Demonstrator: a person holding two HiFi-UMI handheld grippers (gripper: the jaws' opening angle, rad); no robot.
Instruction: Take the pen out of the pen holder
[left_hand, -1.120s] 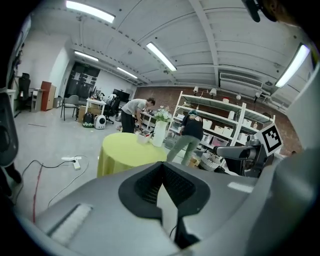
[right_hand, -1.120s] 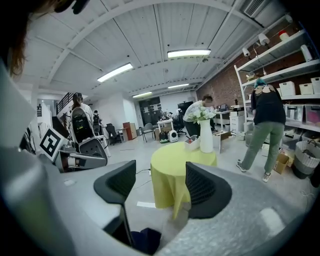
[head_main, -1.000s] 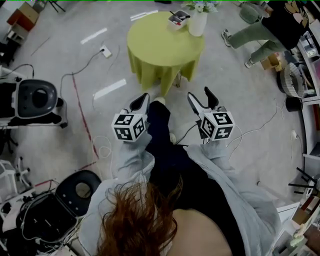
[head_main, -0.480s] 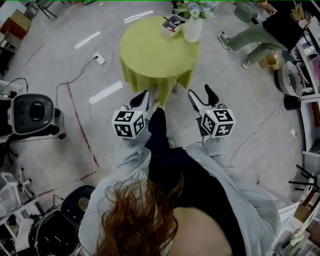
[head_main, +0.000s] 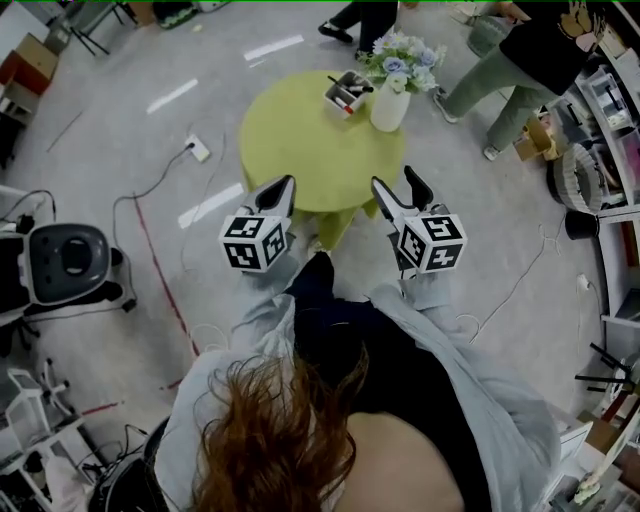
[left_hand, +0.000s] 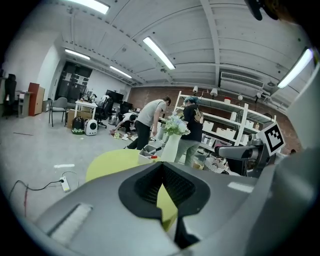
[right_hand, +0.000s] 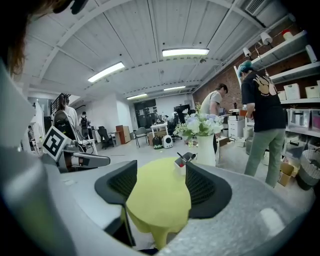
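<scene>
A small white pen holder (head_main: 348, 93) with a dark pen and a red-tipped one stands at the far side of a round table under a yellow-green cloth (head_main: 300, 140). Beside it is a white vase of flowers (head_main: 390, 100). My left gripper (head_main: 278, 192) hovers over the table's near edge with its jaws together and nothing in them. My right gripper (head_main: 402, 190) is level with it, open and empty. In the right gripper view the pen holder (right_hand: 181, 162) shows far off between the open jaws of my right gripper (right_hand: 160, 182). The left gripper view has the pen holder (left_hand: 148, 152) beyond my left gripper (left_hand: 162, 167).
People stand behind the table, one in green trousers (head_main: 500, 70). A power strip with its cable (head_main: 197, 150) lies on the floor at the left, near an office chair (head_main: 65, 260). Shelves (head_main: 610, 110) line the right wall.
Both grippers have travelled forward together, from over the bare floor up to the table's near edge. The table and pen holder now sit closer. Neither gripper's jaws look changed.
</scene>
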